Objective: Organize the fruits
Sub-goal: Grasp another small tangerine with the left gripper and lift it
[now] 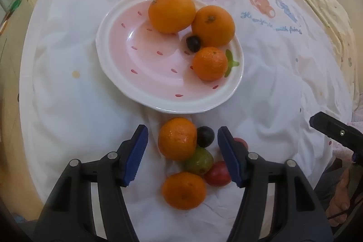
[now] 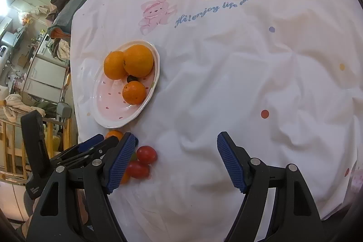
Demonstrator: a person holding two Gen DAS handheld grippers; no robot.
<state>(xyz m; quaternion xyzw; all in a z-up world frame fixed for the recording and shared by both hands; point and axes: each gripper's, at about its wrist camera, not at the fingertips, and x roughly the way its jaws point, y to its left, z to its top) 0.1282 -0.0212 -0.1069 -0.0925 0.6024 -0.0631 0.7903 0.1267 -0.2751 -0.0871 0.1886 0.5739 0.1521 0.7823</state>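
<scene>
Orange mandarin (image 1: 177, 138) between released left claw (image 1: 182, 157) fingers, untouched, dark grape (image 1: 205, 136) and green fruit (image 1: 199, 160) crowding beside, plate (image 1: 127, 74) beyond, right claw (image 2: 175, 162) released over bare cloth (image 2: 249, 83).

The pink, red-flecked ceramic plate (image 1: 127, 56) is glossy and smooth. The white printed cotton cloth (image 1: 74, 106) beneath looks matt and creased. The round orange mandarin (image 1: 177, 138) has dimpled, slightly shiny peel.

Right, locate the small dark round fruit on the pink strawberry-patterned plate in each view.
Left wrist view: the small dark round fruit sits right of centre on the plate, between the oranges.
Right wrist view: the fruit is mostly hidden, peeking between the oranges, left of centre.
Shared landmark: the pink strawberry-patterned plate.
</scene>
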